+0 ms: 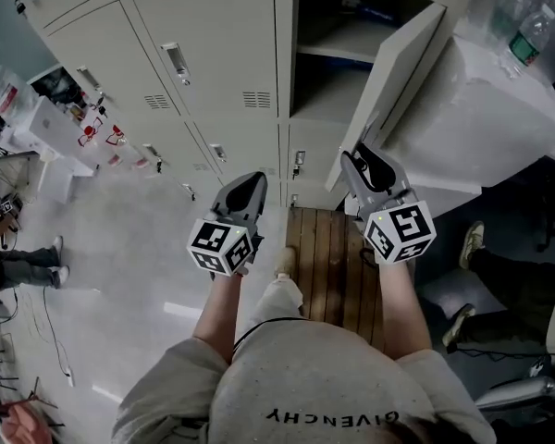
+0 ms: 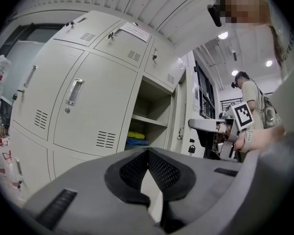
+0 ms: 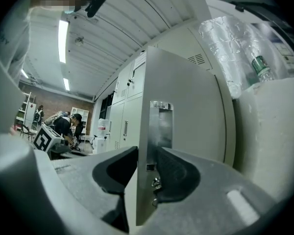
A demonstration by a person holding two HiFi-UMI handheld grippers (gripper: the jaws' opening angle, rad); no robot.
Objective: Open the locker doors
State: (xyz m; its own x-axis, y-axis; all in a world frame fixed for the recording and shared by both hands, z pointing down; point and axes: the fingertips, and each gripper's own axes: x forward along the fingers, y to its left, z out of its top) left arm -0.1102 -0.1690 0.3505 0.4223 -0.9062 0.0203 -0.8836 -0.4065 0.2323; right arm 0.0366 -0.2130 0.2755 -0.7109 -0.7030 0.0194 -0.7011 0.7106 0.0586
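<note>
The free edge of the locker door (image 3: 186,106) is shown only in the right gripper view. There it is clamped between the pads of the right gripper (image 3: 148,155). A recessed metal handle (image 3: 161,124) and vent slots (image 3: 196,58) are seen on its outer face.

In the head view the door is located at upper right, swung out from the locker bank (image 1: 213,63). Its long axis is upright and its free edge is turned toward the person. The panel is plain, pale grey metal.

The open compartment (image 2: 152,102), with yellow and blue items (image 2: 130,137) on its lower level, is shown in the left gripper view. The left gripper (image 2: 148,152) is held apart from the lockers, jaw tips together, nothing between them.
</note>
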